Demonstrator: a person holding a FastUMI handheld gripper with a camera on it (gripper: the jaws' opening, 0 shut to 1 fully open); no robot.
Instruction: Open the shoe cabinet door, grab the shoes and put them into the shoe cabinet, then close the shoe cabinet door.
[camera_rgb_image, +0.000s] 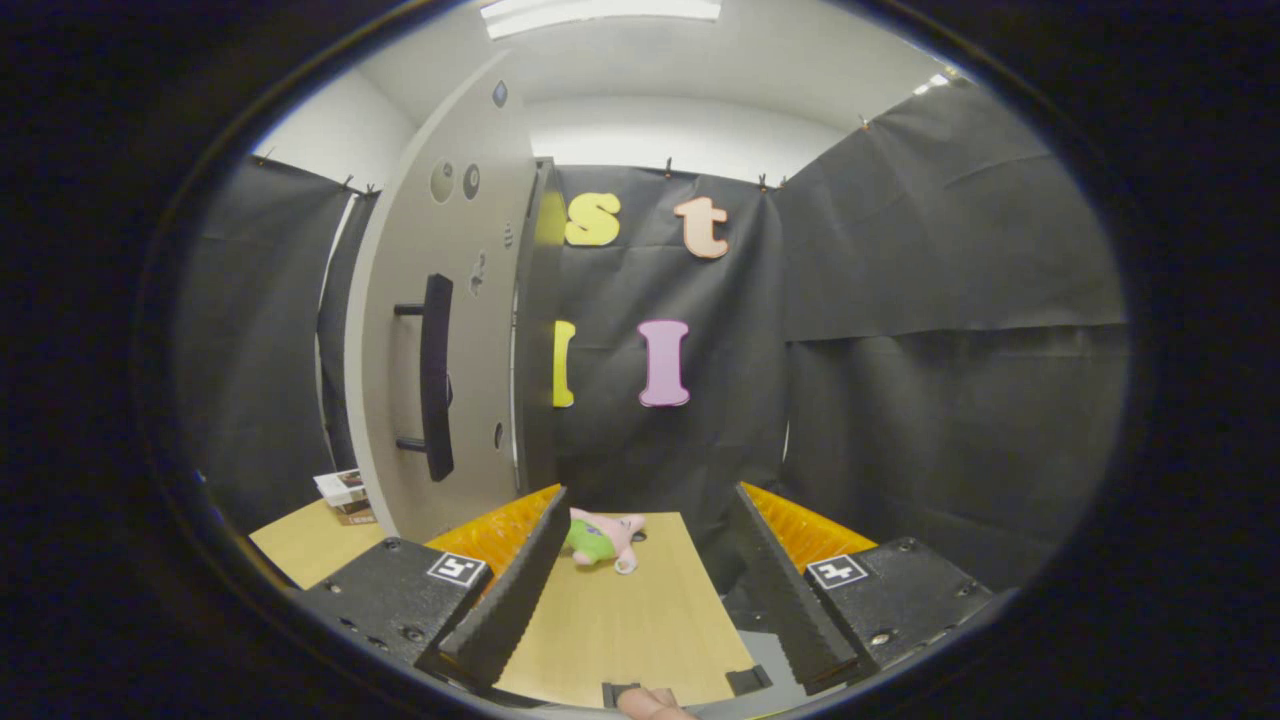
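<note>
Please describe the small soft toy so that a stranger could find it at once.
Start at the tall grey cabinet door with its dark handle. On the wooden table beside it, between the open gripper's fingers, lies the toy: the only pink and green thing there.

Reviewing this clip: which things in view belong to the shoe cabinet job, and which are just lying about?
Job:
- cabinet door, swung open
- door handle
- claw, open, holding nothing

Lying about:
- plush toy on the wooden table, between the fingers
- small box beside the door
</note>
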